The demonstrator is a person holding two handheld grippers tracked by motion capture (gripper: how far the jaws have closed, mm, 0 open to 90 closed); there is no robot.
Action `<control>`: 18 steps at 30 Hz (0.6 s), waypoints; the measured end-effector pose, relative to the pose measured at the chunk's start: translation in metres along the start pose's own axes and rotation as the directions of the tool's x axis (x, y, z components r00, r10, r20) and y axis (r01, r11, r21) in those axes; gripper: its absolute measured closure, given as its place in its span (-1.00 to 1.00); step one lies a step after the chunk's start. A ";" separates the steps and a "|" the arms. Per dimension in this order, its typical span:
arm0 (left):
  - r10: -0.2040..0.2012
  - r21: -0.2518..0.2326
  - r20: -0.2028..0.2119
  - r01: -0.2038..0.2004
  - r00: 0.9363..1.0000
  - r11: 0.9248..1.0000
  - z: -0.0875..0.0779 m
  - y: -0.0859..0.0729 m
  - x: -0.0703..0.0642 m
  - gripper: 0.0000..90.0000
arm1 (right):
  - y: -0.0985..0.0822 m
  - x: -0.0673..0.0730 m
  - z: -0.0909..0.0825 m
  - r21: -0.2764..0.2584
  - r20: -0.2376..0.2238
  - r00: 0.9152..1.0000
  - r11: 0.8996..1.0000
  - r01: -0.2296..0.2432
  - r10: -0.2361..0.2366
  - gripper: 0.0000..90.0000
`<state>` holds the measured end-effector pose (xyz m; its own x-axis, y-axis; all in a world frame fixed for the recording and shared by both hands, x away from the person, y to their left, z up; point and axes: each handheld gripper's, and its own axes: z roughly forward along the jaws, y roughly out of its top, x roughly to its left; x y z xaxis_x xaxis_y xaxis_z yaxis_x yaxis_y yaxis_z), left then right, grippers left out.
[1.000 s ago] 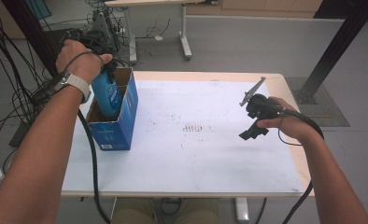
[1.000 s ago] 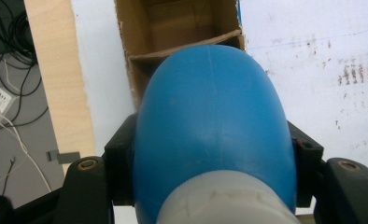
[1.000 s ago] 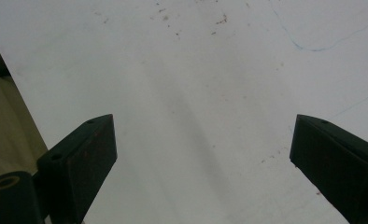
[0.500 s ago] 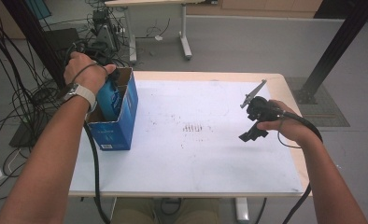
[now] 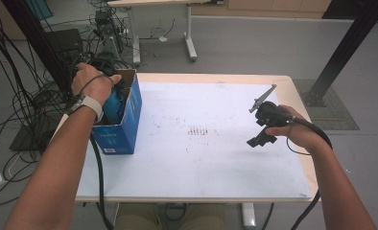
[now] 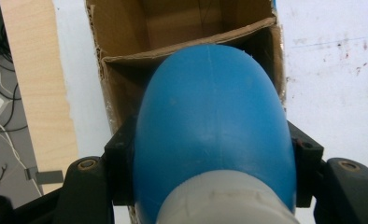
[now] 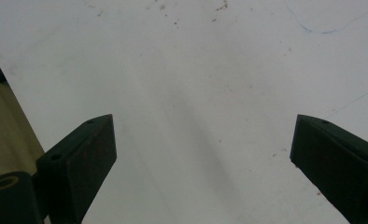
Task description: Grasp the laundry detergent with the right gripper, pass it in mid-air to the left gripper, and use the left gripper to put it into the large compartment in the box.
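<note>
Blue bottle (image 6: 212, 135) is what this is all about: a rounded plastic thing with a pale grey band at the near end, clamped between the jaws of the left claw (image 6: 213, 163), which press against its two sides. From the high view the person's left hand (image 5: 93, 84) hangs over the open cardboard box (image 5: 124, 122) at the table's left edge, toward the far left corner, and the bottle (image 5: 114, 106) is already partly down inside the opening. The left claw's own camera looks straight along the bottle into the brown interior of the box (image 6: 126, 32); a bent inner flap (image 6: 187, 44) crosses just beyond the bottle's rounded end.

I'd judge the step in hand to be the lowering of the bottle into the box, well along but not finished, since the grip is plainly on and the bottle isn't resting on anything I can see.

The right claw (image 5: 264, 125) hovers over the white table (image 5: 216, 167) near the right edge, well apart from the box. Its jaws stand wide, with nothing but bare, smudged table surface (image 7: 196, 93) between them.

Next, as I read it, the left hand needs to carry the bottle on down past that flap without catching it, until the bottle is settled in the box, and only then ease the jaws apart and lift straight out. The box looks light, so a snag on the flap could drag or tip it; the idle right claw could steady its side if so.
</note>
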<state>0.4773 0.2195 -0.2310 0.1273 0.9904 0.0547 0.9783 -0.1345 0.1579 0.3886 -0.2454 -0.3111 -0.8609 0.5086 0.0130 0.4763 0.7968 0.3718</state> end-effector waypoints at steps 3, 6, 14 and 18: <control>0.001 0.000 0.003 -0.001 1.000 1.000 0.005 0.000 0.001 -0.16 | -0.002 0.000 0.002 0.001 -0.001 1.000 1.000 -0.007 0.007 -0.84; 0.000 0.001 0.000 0.000 1.000 1.000 0.010 -0.001 0.001 -0.16 | -0.003 -0.001 0.003 0.005 -0.003 1.000 1.000 -0.010 0.010 -0.84; 0.006 0.000 -0.016 -0.006 1.000 1.000 0.019 -0.001 0.001 -0.16 | -0.003 -0.002 0.006 0.006 -0.006 1.000 1.000 -0.016 0.016 -0.84; 0.014 0.011 -0.015 -0.014 1.000 1.000 0.023 -0.001 0.001 -0.16 | -0.003 -0.002 0.007 0.007 -0.011 1.000 1.000 -0.019 0.019 -0.84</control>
<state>0.4806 0.2215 -0.2542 0.1385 0.9877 0.0719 0.9782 -0.1478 0.1459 0.3899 -0.2467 -0.3193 -0.8537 0.5199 0.0303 0.4936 0.7893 0.3651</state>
